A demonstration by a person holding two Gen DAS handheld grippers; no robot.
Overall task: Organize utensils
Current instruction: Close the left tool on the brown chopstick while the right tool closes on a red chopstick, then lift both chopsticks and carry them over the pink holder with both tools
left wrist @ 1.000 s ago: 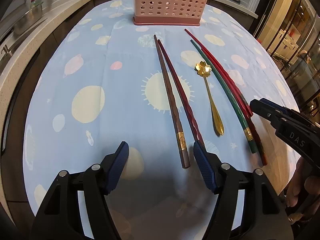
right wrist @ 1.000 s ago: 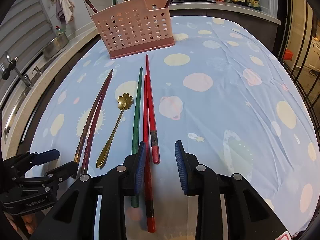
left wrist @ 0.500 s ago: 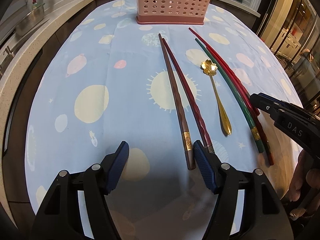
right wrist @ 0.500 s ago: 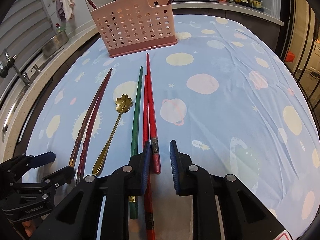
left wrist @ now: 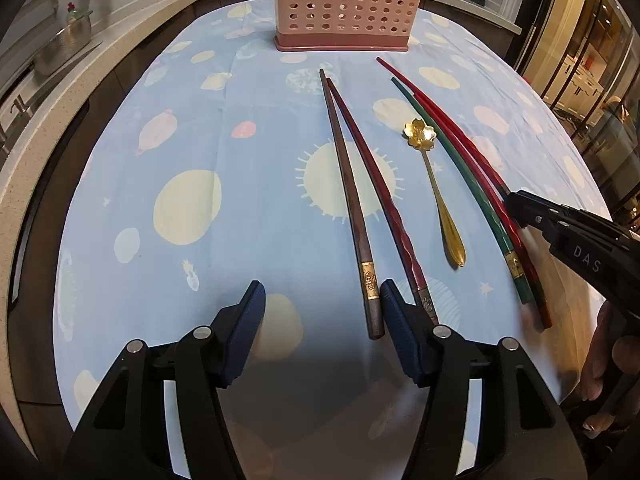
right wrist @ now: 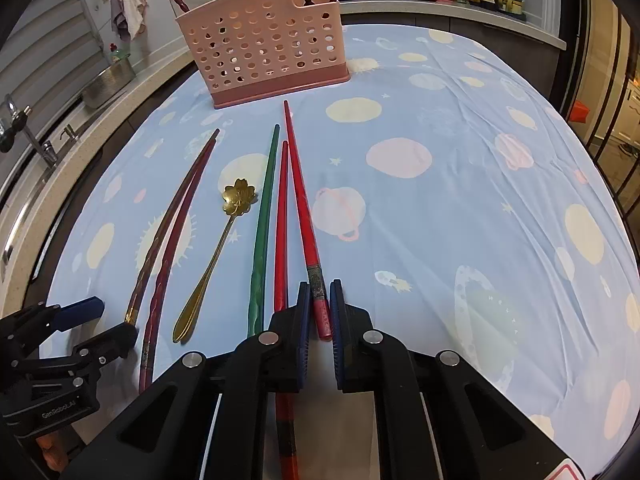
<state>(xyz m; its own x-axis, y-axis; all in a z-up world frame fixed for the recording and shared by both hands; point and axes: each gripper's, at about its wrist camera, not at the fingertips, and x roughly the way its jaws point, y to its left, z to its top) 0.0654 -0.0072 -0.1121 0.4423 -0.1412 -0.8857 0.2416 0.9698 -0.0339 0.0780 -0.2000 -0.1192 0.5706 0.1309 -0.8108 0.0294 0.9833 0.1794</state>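
While the right gripper [right wrist: 319, 312] pinches the thick end of a bright red chopstick [right wrist: 301, 204] on the blue planet-print cloth [right wrist: 460, 208], in front of the pink perforated plastic utensil basket [right wrist: 264, 46], the left gripper [left wrist: 322, 320] is closing, a brown chopstick [left wrist: 349, 200] between its pads, untouched.

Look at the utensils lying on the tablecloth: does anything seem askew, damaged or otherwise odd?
Nothing is damaged or spilled. One oddity: the three chopsticks right of the gold spoon do not match, one green chopstick beside two red ones, and their ends are staggered. The right gripper is shut on the red chopstick farthest right.
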